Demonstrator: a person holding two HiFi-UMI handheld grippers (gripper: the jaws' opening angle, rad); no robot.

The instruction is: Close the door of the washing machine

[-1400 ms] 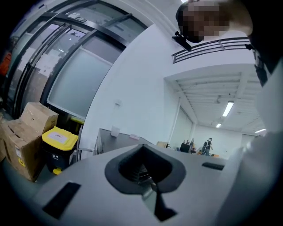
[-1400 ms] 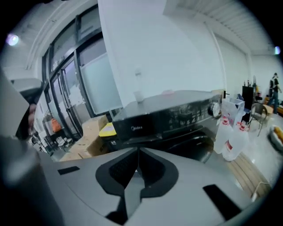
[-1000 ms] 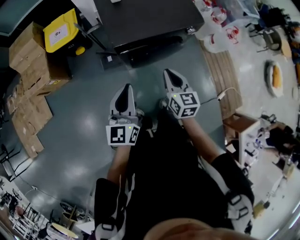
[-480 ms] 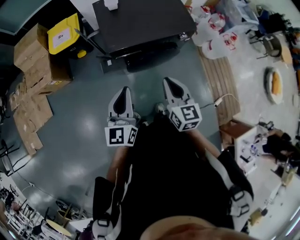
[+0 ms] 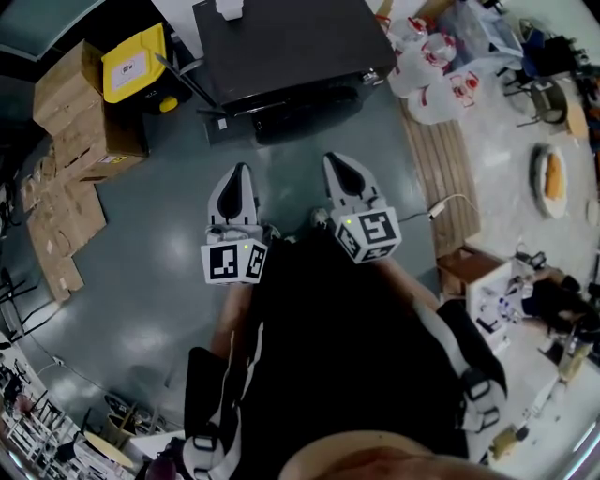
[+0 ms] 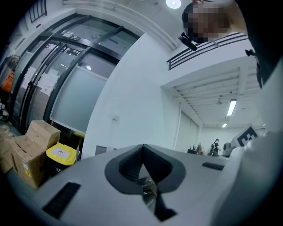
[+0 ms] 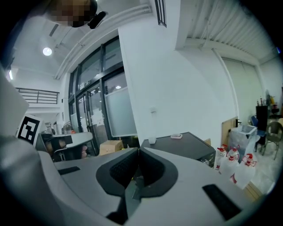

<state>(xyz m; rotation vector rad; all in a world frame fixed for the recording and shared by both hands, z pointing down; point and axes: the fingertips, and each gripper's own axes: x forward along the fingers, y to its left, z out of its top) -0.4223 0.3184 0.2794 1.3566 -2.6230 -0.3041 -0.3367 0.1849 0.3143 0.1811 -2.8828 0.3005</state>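
Observation:
The washing machine (image 5: 281,42) is a black box at the top of the head view, and its dark front (image 5: 305,101) faces me. Whether its door stands open or closed I cannot tell from here. It also shows in the right gripper view, where the washing machine (image 7: 179,145) lies beyond the jaws to the right. My left gripper (image 5: 236,173) and right gripper (image 5: 339,161) hang side by side over the grey floor, short of the machine and touching nothing. Both are shut and empty: the left gripper (image 6: 142,148) and the right gripper (image 7: 138,152) each have their pads pressed together.
Cardboard boxes (image 5: 66,112) and a yellow-lidded bin (image 5: 136,61) stand left of the machine. White jugs (image 5: 436,66) and a wooden pallet (image 5: 441,159) lie to its right, with a cable (image 5: 445,202) on the floor. A small white object (image 5: 230,9) sits on the machine's top.
Both grippers have lifted a little and stayed shut. The head view has shifted, so more of the machine's top shows.

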